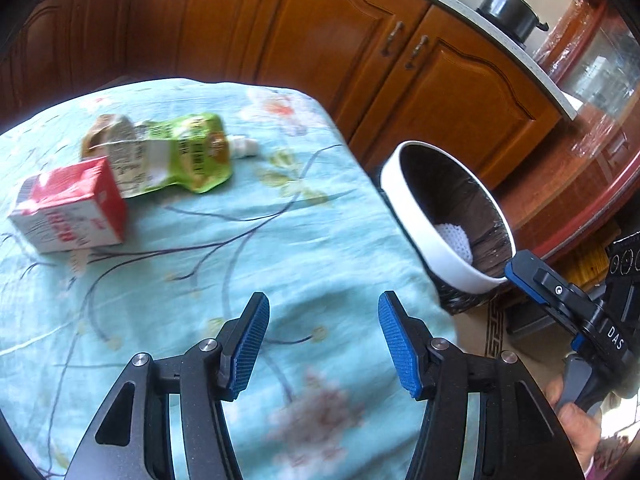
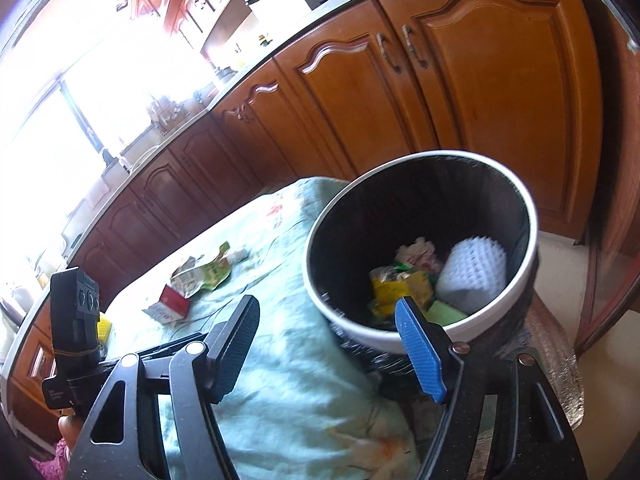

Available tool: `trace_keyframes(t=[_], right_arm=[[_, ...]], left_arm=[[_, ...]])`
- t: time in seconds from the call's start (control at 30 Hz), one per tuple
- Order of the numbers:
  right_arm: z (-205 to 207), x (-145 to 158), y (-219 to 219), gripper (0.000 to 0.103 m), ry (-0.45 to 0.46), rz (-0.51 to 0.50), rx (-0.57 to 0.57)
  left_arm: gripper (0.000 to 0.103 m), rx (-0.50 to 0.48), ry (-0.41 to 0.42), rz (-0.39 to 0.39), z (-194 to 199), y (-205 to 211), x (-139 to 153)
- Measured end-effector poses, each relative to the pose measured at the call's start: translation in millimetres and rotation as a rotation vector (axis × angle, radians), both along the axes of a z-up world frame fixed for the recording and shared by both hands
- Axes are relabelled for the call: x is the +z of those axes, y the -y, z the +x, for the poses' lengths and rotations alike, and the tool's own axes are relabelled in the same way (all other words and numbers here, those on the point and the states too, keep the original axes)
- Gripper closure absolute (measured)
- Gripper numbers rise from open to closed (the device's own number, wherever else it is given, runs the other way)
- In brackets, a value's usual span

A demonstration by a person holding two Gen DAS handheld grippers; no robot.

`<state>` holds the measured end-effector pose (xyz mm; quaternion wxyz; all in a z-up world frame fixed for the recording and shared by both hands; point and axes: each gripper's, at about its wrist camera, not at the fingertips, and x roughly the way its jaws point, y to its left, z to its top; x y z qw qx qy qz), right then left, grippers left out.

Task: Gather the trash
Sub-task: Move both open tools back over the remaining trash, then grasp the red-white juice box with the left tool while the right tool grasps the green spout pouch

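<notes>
2 items of trash remain on the tablecloth [image 1: 280, 240]: a red-and-white carton [image 1: 72, 210] and a crumpled green pouch [image 1: 176, 156] with a white spout.

Item 1, carton: lies on its side, ahead of the left gripper [image 1: 320, 336] and well off to the left of its jaws. Long axis runs roughly across the jaw line, slanting slightly away.

Item 2, pouch: beyond the carton and touching or overlapping its far end; long axis also roughly crosswise, spout pointing right. A brownish wrapper [image 1: 106, 132] sits against its left end; whether it is a separate piece cannot be told.

Item 3, bin [image 2: 400, 336]: white-rimmed, dark inside, standing just beside the table edge, ahead and right of the left jaws, directly ahead of the right gripper [image 2: 326, 344]. It already holds a white foam net [image 2: 472, 276], yellow packaging [image 2: 400, 286] and other scraps.

Jaws: both grippers stand wide open and hold nothing.

Judgement: the left gripper is the nearer to both remaining pieces; the right one hovers at the bin rim, far from them. Reaching the carton likely calls for a move forward and leftward, closing across its narrow faces.
</notes>
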<state>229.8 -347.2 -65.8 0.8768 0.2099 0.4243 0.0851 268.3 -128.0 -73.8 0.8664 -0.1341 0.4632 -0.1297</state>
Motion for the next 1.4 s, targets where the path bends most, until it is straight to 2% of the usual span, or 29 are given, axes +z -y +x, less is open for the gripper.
trace_keyframes(t=[0.4, 0.6, 0.8, 0.87, 1.07, 1.3, 1.4], right_arm=[[-2.5, -8.0, -56.2, 0.030, -0.019, 0.001, 0.107], [1.1, -10.5, -73.5, 0.030, -0.025, 0.001, 0.150], [10.0, -13.4, -84.6, 0.030, -0.035, -0.006, 0.196], [11.6, -13.7, -85.4, 0.029, -0.034, -0.009, 0.203], [18.7, -15.7, -85.2, 0.028, -0.041, -0.009, 0.203], [37.4, -16.2, -91.8, 0.028, -0.042, -0.022, 0.217], [51.1, -14.2, -98.2, 0.028, -0.036, -0.036, 0.237]], left_arm=[[0.047, 0.073, 0.014, 0.040, -39.3, -65.6, 9.1], [0.047, 0.078, 0.020, 0.069, -50.0, -94.6, 10.0], [0.041, 0.023, 0.067, 0.151, -48.3, -123.1, 17.2], [0.033, 0.007, 0.089, 0.192, -43.7, -134.1, 20.8], [0.024, -0.056, 0.171, 0.298, -20.5, -157.8, 28.9], [0.023, -0.171, 0.180, 0.325, 11.6, -154.5, 19.2], [0.023, -0.208, 0.179, 0.313, 21.1, -151.9, 14.2]])
